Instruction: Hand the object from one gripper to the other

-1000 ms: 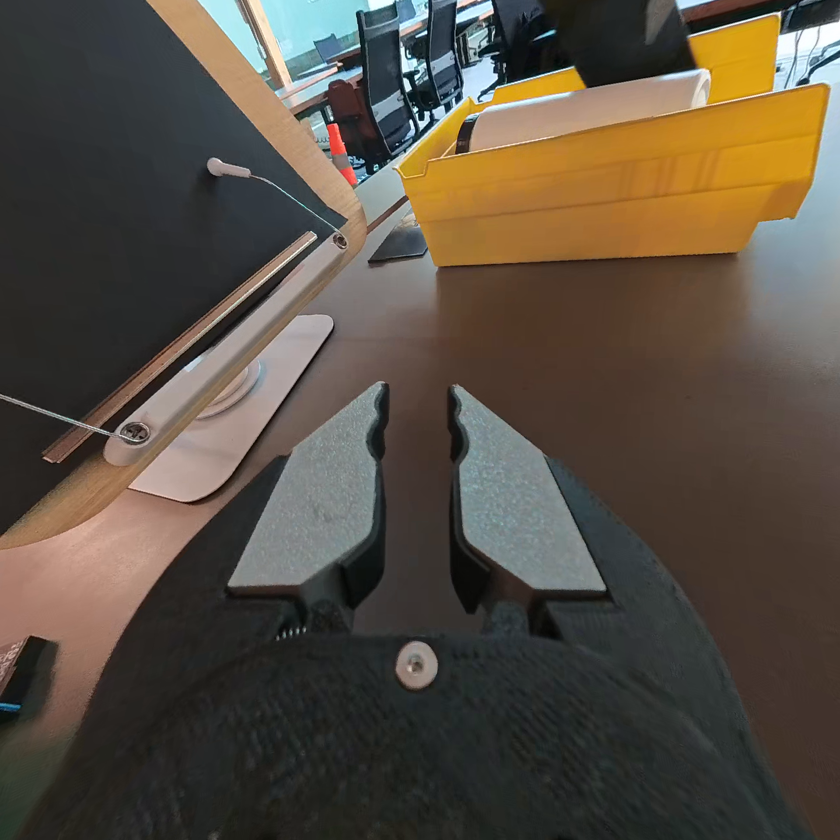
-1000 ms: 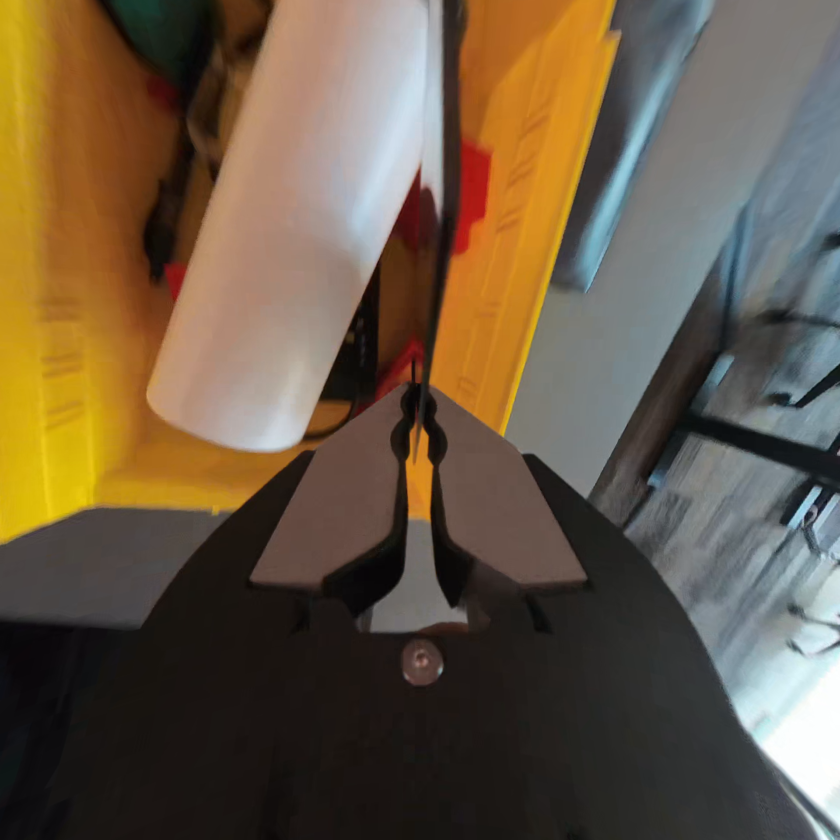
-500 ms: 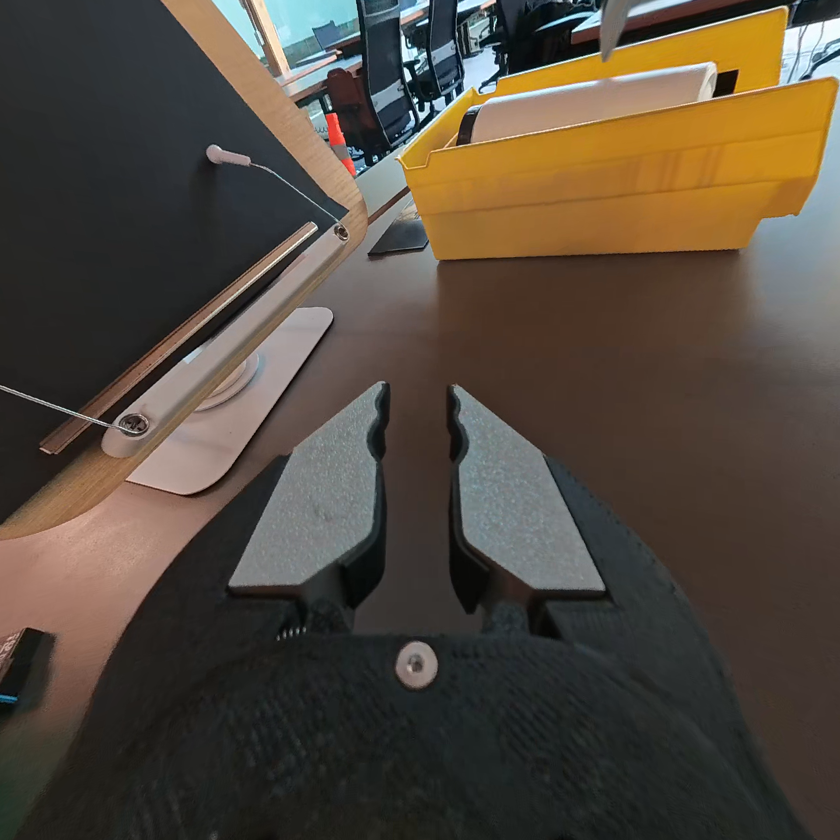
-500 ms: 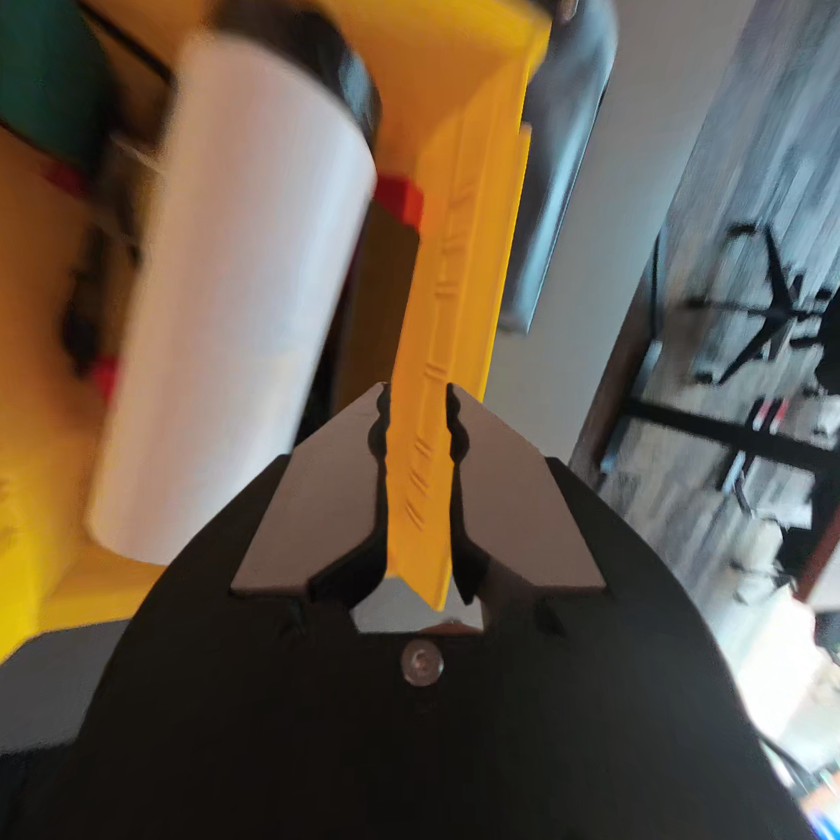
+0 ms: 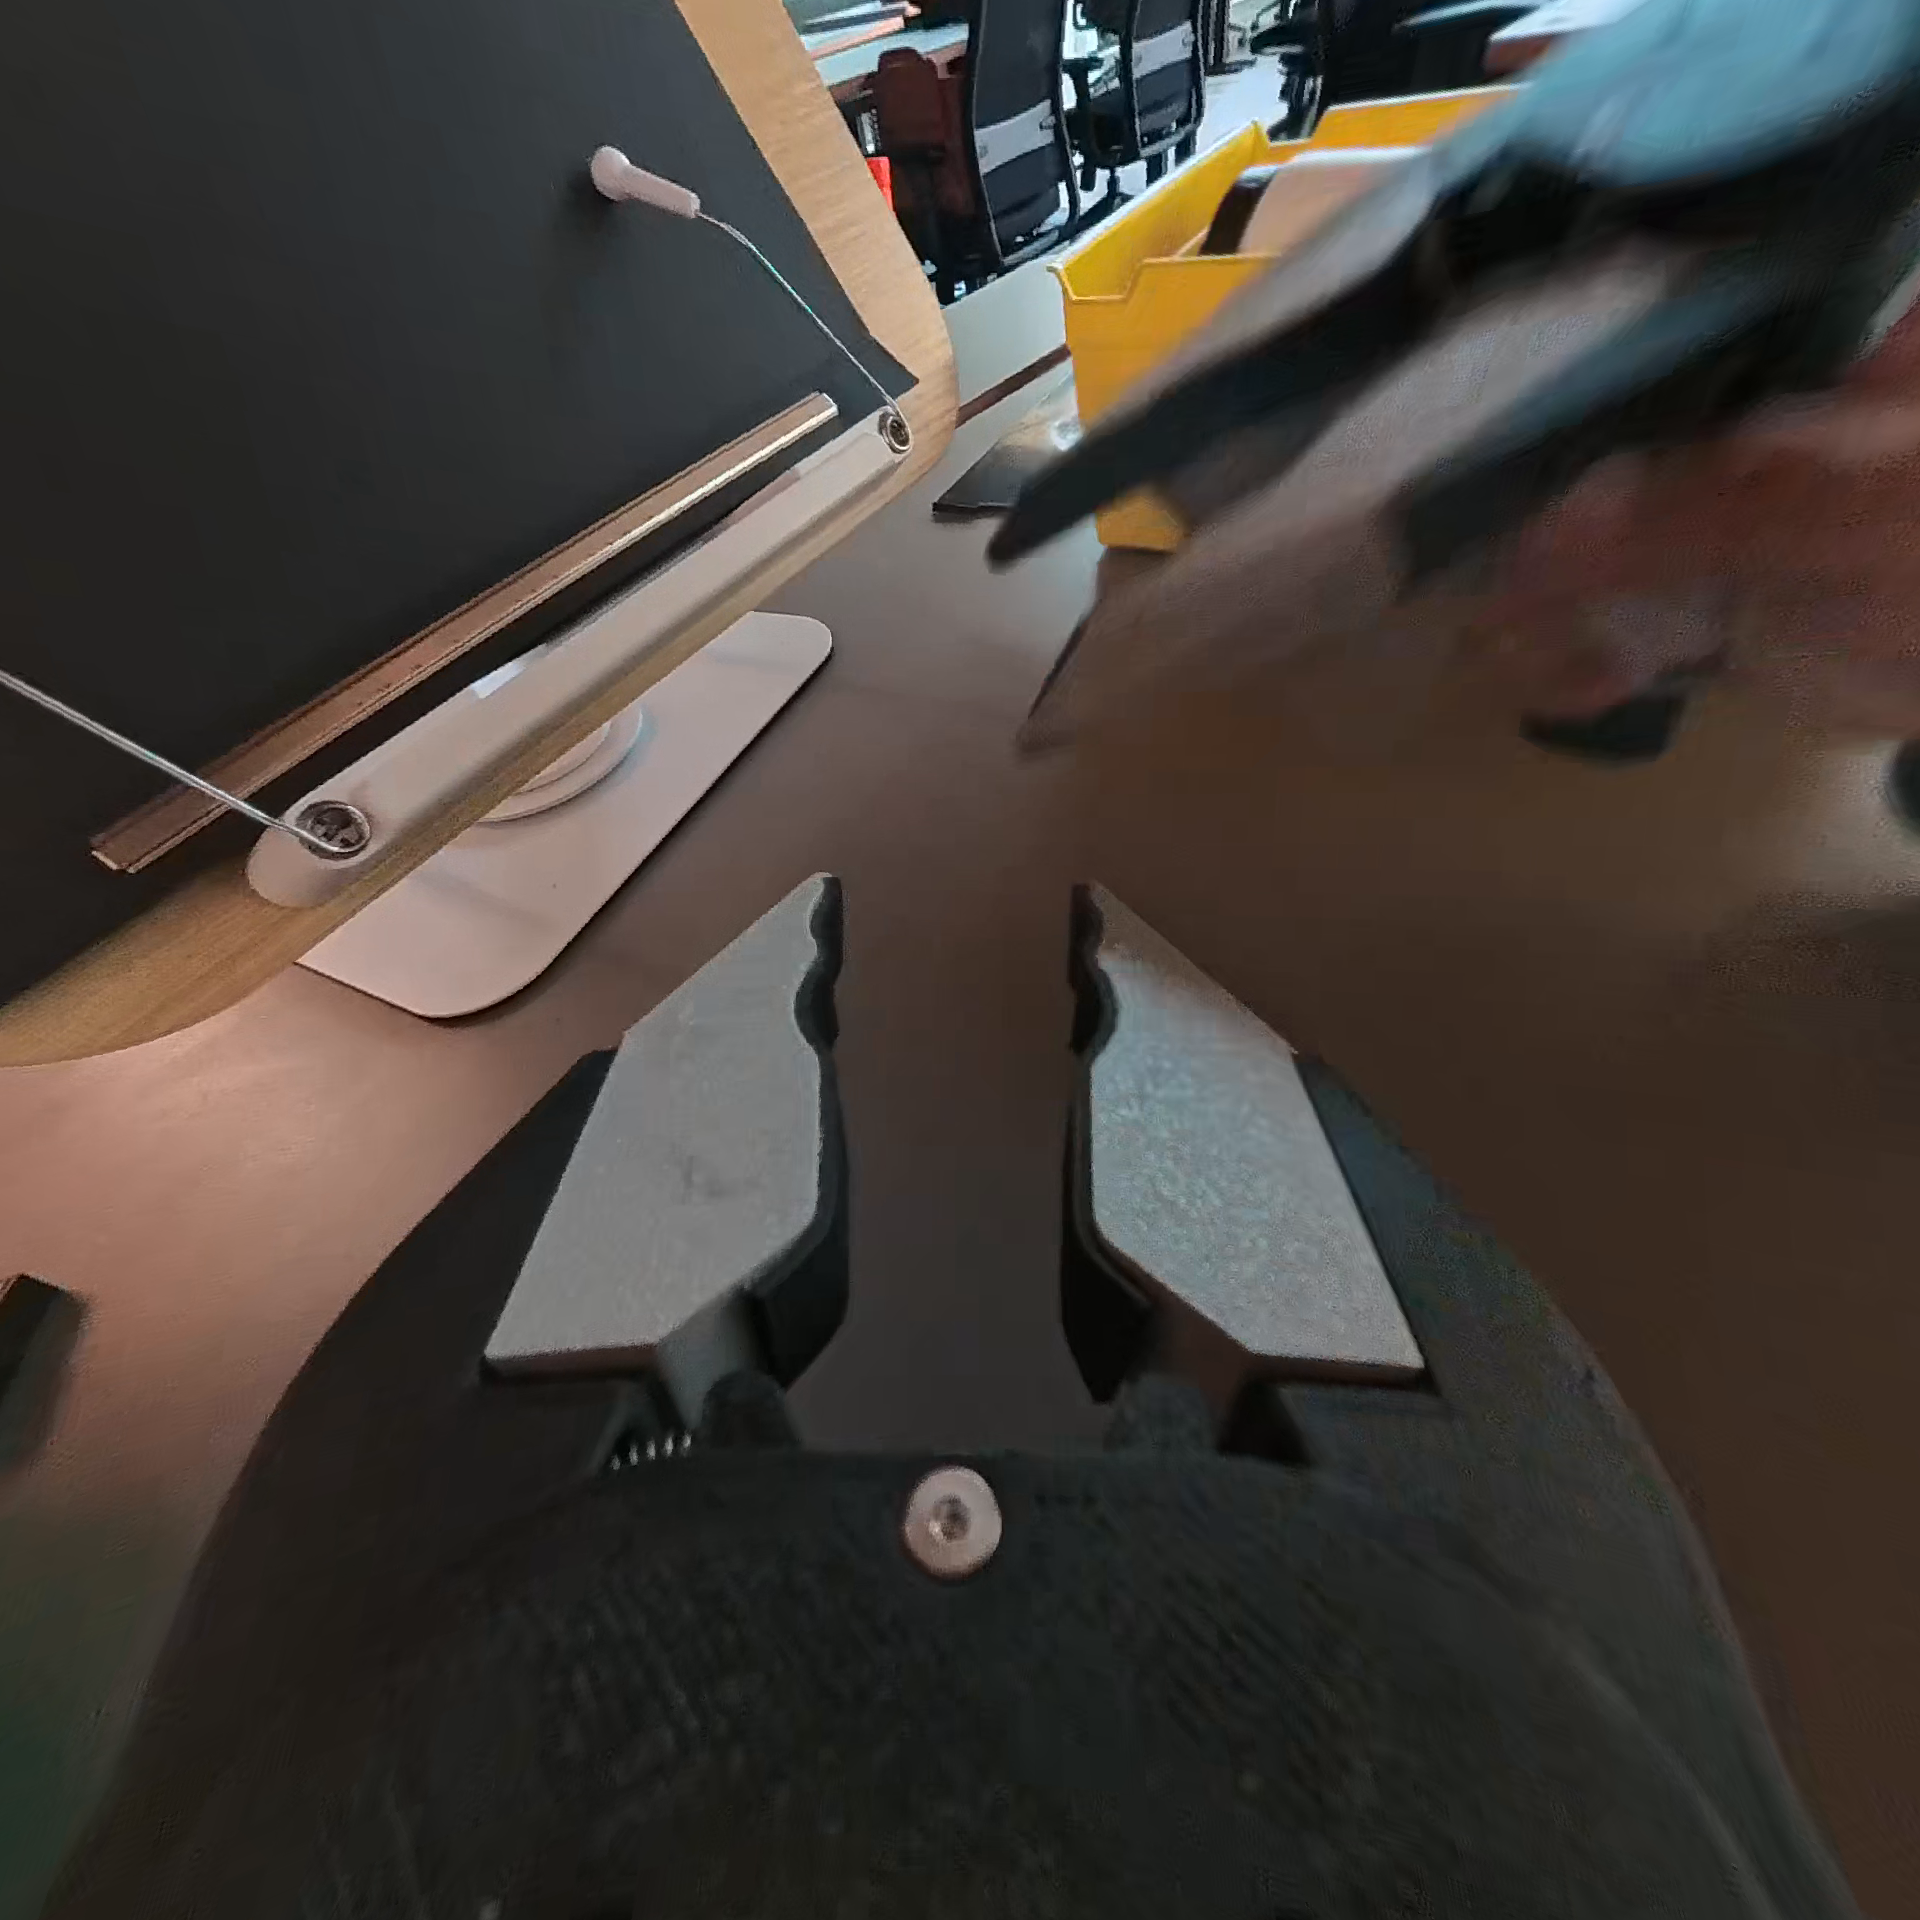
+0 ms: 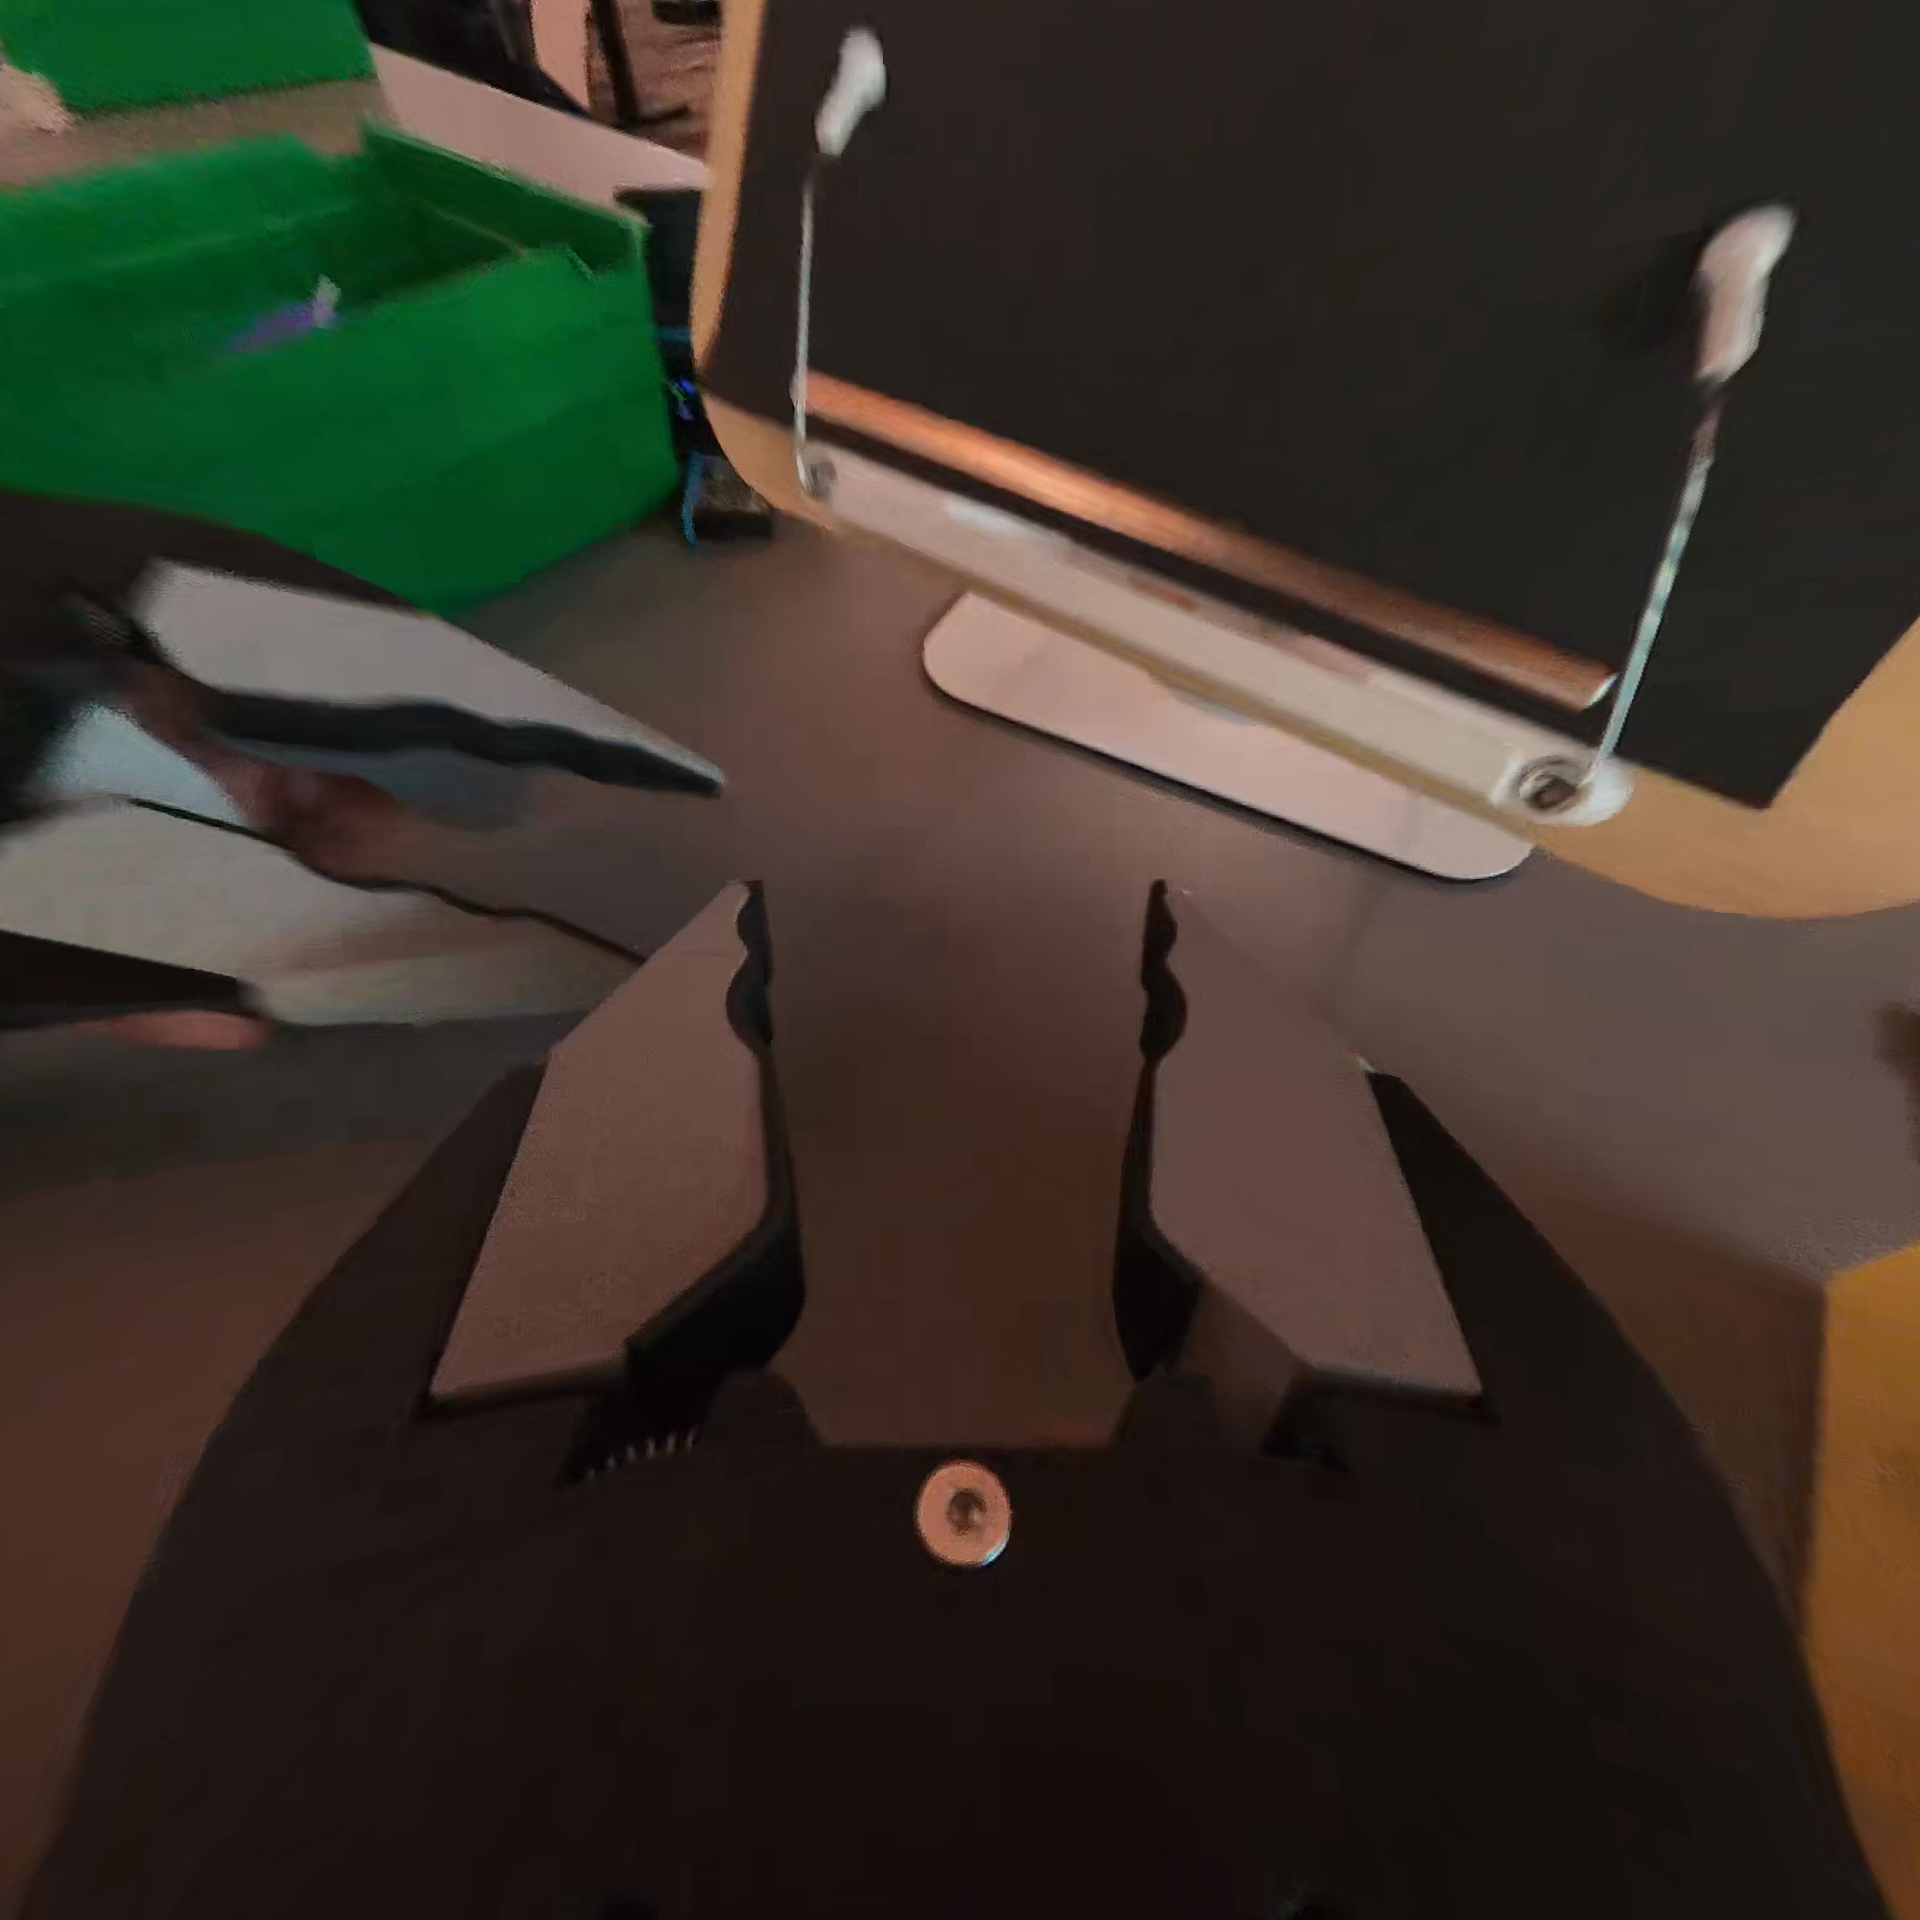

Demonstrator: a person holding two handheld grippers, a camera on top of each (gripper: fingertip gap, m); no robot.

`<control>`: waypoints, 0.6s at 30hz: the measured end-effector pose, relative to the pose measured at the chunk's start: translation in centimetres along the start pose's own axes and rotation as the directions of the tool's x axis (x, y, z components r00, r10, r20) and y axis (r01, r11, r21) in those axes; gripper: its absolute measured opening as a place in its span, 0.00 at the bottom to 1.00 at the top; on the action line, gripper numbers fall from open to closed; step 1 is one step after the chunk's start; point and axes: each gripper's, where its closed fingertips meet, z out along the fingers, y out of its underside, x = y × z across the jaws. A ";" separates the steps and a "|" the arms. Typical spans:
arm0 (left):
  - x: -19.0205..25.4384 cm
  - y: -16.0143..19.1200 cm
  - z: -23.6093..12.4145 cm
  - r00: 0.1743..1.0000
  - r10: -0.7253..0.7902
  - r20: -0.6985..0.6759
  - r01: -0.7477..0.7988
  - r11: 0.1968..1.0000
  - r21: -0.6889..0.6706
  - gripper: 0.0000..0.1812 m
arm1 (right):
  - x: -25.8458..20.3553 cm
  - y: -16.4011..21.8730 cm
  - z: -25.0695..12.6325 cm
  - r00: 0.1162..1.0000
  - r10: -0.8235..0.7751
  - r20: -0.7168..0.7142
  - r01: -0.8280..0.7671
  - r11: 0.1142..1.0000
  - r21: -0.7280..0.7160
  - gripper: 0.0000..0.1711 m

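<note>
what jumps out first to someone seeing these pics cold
Both views are filled by an open, empty gripper over the brown table: the left gripper and the right gripper. Behind stands a tilted black book stand with wire page clips, with a green bin to its left in the right wrist view and a yellow bin at upper right in the left.
</note>
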 end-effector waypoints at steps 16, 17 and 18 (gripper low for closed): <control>-3.1 -8.0 -14.3 0.989 -0.024 0.148 -0.009 0.976 0.217 0.20 | -0.9 3.0 1.5 0.997 0.011 0.070 -0.007 0.998 -0.056 0.38; -4.4 -8.1 -16.5 0.982 -0.026 0.186 -0.014 0.978 0.209 0.21 | -1.0 3.1 1.5 0.998 -0.003 0.068 0.008 0.998 -0.064 0.38; -5.6 -7.8 -18.4 0.977 -0.028 0.212 -0.012 0.982 0.186 0.21 | -1.2 3.2 1.5 0.998 -0.019 0.064 0.023 0.997 -0.071 0.38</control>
